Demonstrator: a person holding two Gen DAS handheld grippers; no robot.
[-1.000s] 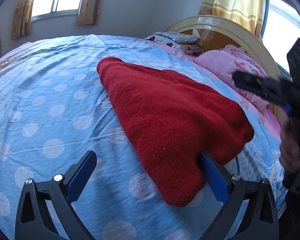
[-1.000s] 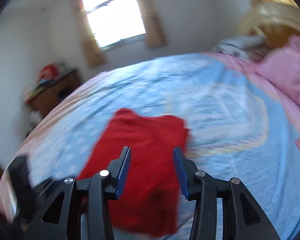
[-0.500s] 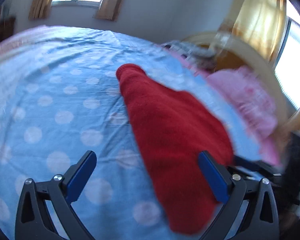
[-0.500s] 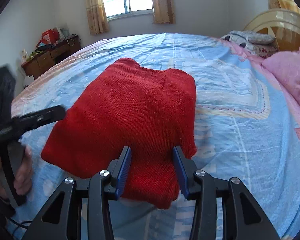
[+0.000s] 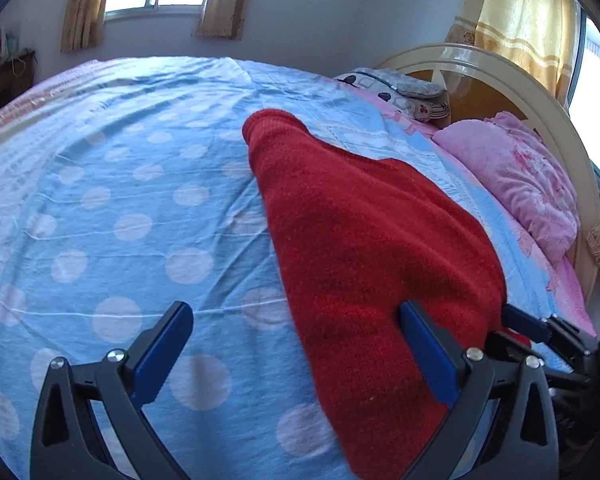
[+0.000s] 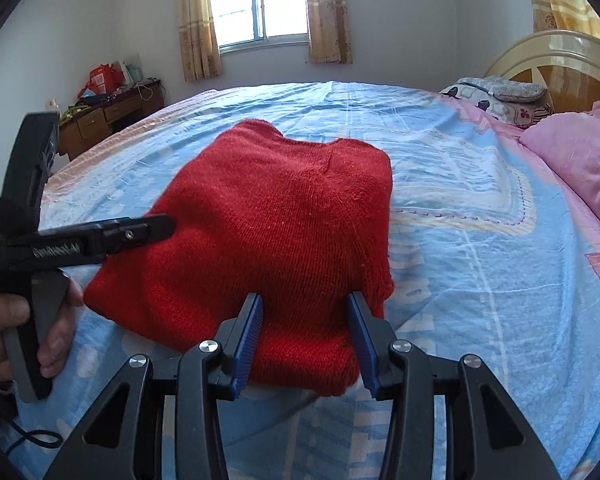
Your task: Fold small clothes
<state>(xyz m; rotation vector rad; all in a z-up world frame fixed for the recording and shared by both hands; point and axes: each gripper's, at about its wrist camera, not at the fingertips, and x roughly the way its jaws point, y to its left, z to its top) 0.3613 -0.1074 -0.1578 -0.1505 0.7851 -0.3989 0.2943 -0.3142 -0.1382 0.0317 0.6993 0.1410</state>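
A red knitted sweater (image 5: 364, 248) lies folded on the blue polka-dot bedsheet (image 5: 120, 208). My left gripper (image 5: 296, 344) is wide open at the sweater's near left edge, its right finger (image 5: 424, 344) against the cloth. In the right wrist view the sweater (image 6: 276, 232) lies straight ahead. My right gripper (image 6: 306, 334) is open, its blue pads at the sweater's near hem with cloth between them. The left gripper (image 6: 100, 236) shows there at the sweater's left side. The right gripper's tips (image 5: 528, 324) show in the left wrist view beside the sweater's right corner.
A pink pillow (image 5: 516, 176) and a grey patterned pillow (image 5: 396, 88) lie by the cream headboard (image 5: 520, 80). A wooden desk with clutter (image 6: 104, 112) stands against the far wall. Curtained windows (image 6: 260, 4) lie behind the bed.
Both grippers have come down and closer to the sweater's near edge. The right gripper swung from beside the sweater to face it square on, staying open. The sweater has not moved.
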